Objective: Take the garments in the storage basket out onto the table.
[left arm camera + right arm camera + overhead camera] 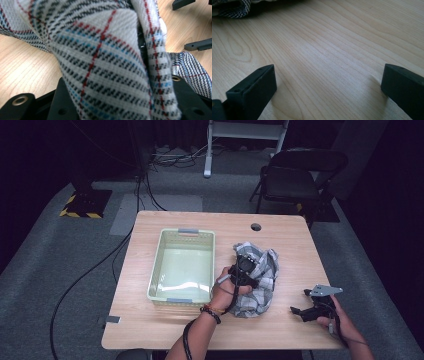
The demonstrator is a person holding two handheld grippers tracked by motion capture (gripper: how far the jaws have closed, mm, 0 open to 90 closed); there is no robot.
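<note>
A checked cloth [264, 282] in white, black, red and blue lies crumpled on the wooden table [165, 325], right of the basket. My left gripper [244, 266] is down on the cloth's left part, held from the near side. In the left gripper view a thick fold of the cloth [105, 62] is bunched between the black jaws of the left gripper [120, 100], which is shut on it. My right gripper [300, 301] rests near the table's front right edge, jaws wide apart. Bare wood lies between the jaws of the right gripper [328, 82], and the cloth's edge [234, 8] is farther off.
A pale green plastic basket [156, 265] with nothing in it stands left of the cloth. A cable hole [256, 227] sits near the table's far edge. A black folding chair [300, 175] stands behind the table on the right. Cables run over the grey floor at left.
</note>
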